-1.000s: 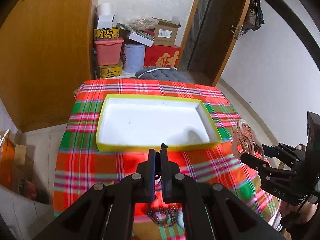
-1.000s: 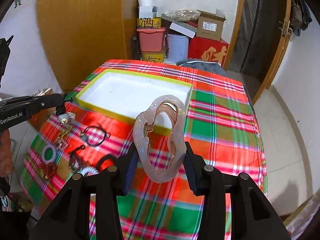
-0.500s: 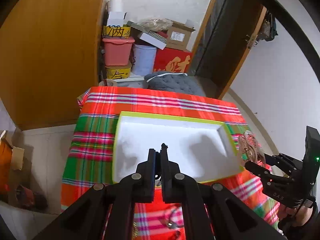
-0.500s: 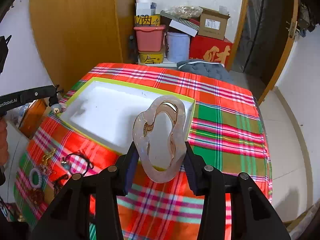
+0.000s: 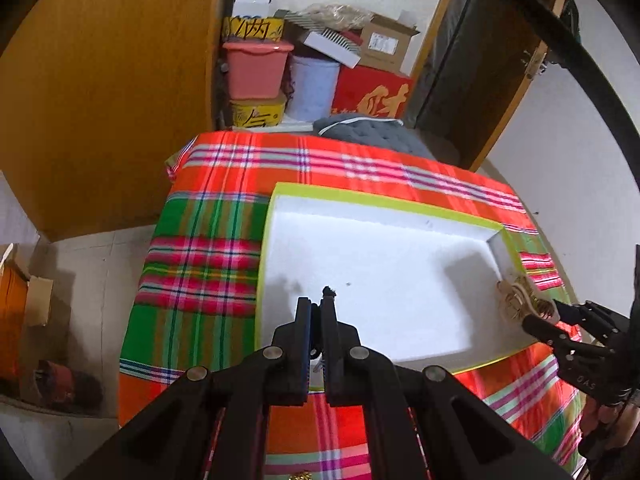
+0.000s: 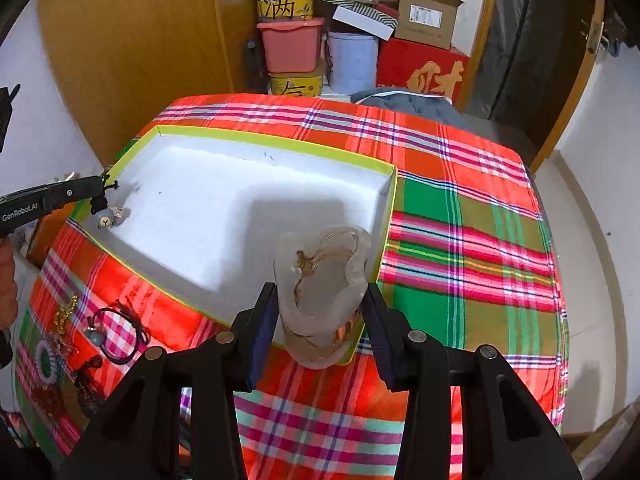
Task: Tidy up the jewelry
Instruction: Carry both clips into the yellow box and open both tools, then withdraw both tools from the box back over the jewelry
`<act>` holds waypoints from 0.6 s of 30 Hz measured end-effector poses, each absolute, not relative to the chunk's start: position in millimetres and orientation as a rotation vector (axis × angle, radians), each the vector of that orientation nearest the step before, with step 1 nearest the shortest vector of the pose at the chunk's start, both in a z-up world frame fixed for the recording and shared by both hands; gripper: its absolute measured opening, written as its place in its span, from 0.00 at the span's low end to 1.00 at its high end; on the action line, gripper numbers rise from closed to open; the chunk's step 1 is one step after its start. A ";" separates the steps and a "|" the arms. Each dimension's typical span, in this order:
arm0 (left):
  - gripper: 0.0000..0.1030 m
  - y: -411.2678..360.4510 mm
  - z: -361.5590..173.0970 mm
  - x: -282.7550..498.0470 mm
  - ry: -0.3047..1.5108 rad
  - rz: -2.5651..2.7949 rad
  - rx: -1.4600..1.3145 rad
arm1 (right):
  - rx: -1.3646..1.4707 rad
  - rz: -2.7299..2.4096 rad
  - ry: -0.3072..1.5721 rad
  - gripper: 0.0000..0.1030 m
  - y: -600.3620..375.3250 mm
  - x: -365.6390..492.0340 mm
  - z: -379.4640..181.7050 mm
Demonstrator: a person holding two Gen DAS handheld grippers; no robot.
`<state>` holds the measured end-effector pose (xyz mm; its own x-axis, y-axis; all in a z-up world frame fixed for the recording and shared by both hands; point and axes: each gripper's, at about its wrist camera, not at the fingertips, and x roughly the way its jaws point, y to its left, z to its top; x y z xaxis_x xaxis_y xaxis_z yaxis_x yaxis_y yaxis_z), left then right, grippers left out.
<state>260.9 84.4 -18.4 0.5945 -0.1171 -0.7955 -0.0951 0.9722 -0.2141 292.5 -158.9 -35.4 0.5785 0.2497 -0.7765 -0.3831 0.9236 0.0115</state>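
Note:
A white tray with a yellow-green rim (image 5: pixel 380 200) (image 6: pixel 272 140) lies on the plaid cloth. My left gripper (image 5: pixel 316 308) (image 6: pixel 102 189) is shut on a thin black cord (image 5: pixel 329 291). A small pale bead charm (image 6: pixel 105 221) hangs from that cord just over the tray's left corner. My right gripper (image 6: pixel 320 300) (image 5: pixel 536 316) is shut on a translucent pinkish hair claw (image 6: pixel 324 296) (image 5: pixel 520 300). It holds the claw over the tray's near right corner, tilted forward.
More jewelry lies on the plaid cloth (image 6: pixel 460 240) left of the tray: a black cord bracelet (image 6: pixel 120 332), a gold piece (image 6: pixel 66 312) and a green ring (image 6: pixel 48 360). Boxes and tubs (image 6: pixel 292 44) are stacked behind the table, beside a wooden cabinet (image 6: pixel 140 40). A person's hand (image 6: pixel 8 292) shows at the left edge.
Both grippers moved forward and down to the tray. The charm went from above the loose jewelry to the tray's left corner. The hair claw now tips over the tray's right corner.

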 end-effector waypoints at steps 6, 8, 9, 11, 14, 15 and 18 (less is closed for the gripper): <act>0.04 86.5 -26.1 261.5 0.961 0.005 -0.240 | -0.166 0.384 0.878 0.43 -158.2 293.4 -34.2; 0.04 86.4 -25.1 258.9 0.958 0.012 -0.236 | -0.153 0.393 0.867 0.46 -160.3 290.2 -30.9; 0.04 86.2 -24.4 257.3 0.958 0.013 -0.232 | -0.148 0.396 0.860 0.50 -161.0 287.7 -28.6; 0.05 86.0 -23.2 256.2 0.960 0.020 -0.224 | -0.143 0.403 0.843 0.53 -162.5 283.3 -23.7; 0.12 87.0 -19.7 252.2 0.957 0.022 -0.222 | -0.132 0.408 0.822 0.53 -165.4 274.7 -17.2; 0.20 87.6 -17.9 249.7 0.952 0.025 -0.223 | -0.128 0.409 0.818 0.53 -166.2 272.9 -15.6; 0.28 88.6 -11.9 243.0 0.936 0.023 -0.226 | -0.114 0.410 0.803 0.53 -169.1 263.2 -10.3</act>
